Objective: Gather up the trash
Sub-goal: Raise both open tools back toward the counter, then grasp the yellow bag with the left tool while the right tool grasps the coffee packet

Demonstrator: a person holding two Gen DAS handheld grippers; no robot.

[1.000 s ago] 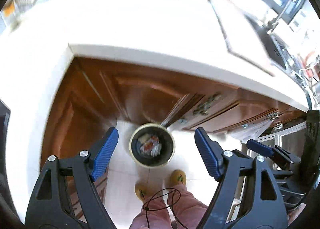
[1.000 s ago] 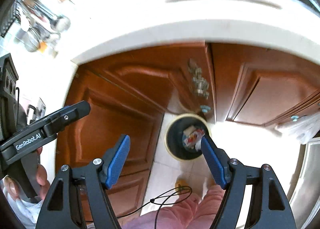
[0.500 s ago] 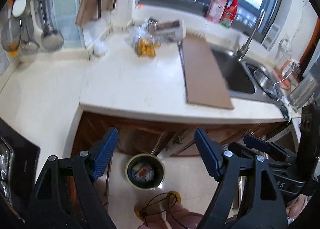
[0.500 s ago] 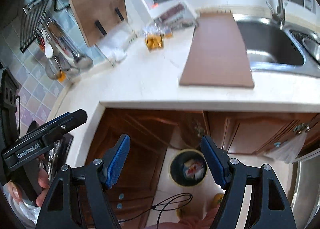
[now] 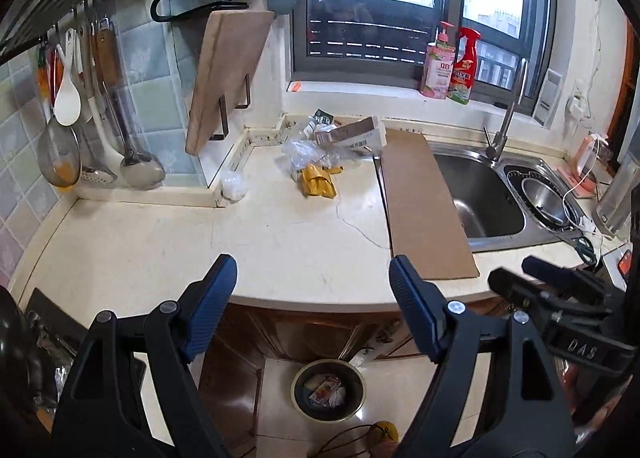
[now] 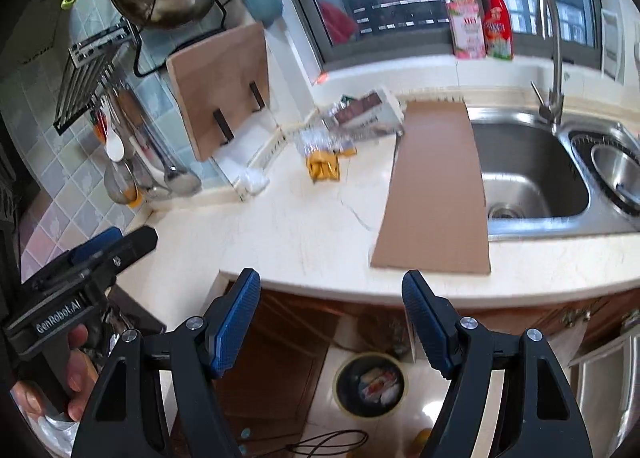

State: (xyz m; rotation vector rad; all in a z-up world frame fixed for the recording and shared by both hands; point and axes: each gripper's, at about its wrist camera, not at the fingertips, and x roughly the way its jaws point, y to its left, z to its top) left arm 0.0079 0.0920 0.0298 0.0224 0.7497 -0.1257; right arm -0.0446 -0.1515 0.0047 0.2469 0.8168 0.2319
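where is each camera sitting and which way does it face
Left wrist view: on the left claw, above the counter edge, facing down and forward at the countertop, sink and window; the open right claw shows at its right edge.
Right wrist view: on the right claw, same direction; the left claw and the hand holding it show at its left.
Shared: yellow wrapper, cardboard sheet, floor trash bin.

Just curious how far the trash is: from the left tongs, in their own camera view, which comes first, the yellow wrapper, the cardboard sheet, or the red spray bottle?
From the left tongs, open and empty:
1. Cardboard sheet: its near end lies just past the right finger, beside the sink.
2. Yellow wrapper: mid-counter, further back.
3. Red spray bottle: farthest, on the windowsill.
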